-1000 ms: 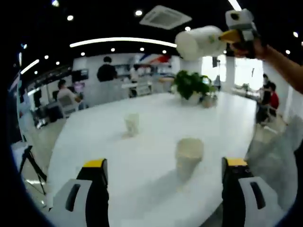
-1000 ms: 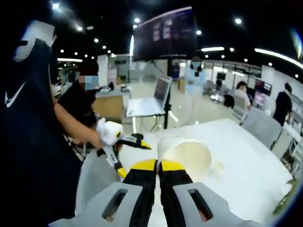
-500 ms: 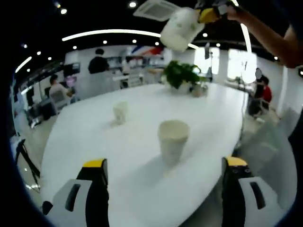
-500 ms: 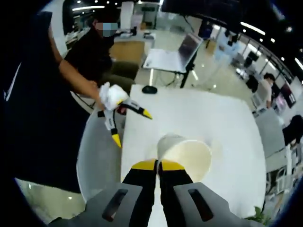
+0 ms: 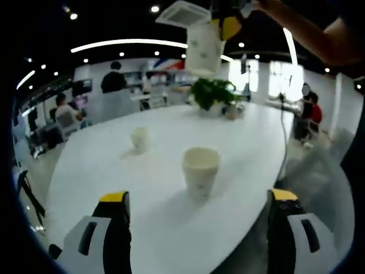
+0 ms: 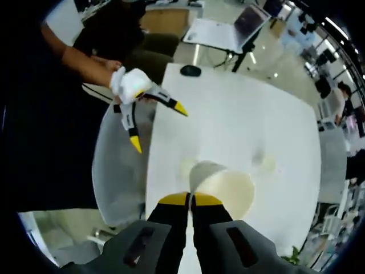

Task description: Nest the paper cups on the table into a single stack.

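At the bottom of the right gripper view, the right claw (image 6: 191, 199) is closed on the rim of a cream paper cup (image 6: 223, 187), held above the white bench (image 6: 239, 120). In the left gripper view the left claw (image 5: 198, 197) is open and empty, with a second cream paper cup (image 5: 201, 172) standing at centre frame and a third smaller-looking cup (image 5: 139, 138) further back, to the left.

My right gripper (image 6: 191, 199) shows matt grey plastic bodies with glossy yellow tips, pinching the thin matt paper rim of a cream paper cup (image 6: 225, 191). The table (image 5: 114, 171) beneath looks smooth and white, with a soft sheen catching the ceiling lights. Mid-table, the nearer paper cup (image 5: 201, 171) is matt off-white paper, as is the smaller-looking far cup (image 5: 139, 138). My left gripper (image 5: 197, 234) has the same dull grey plastic with yellow caps.
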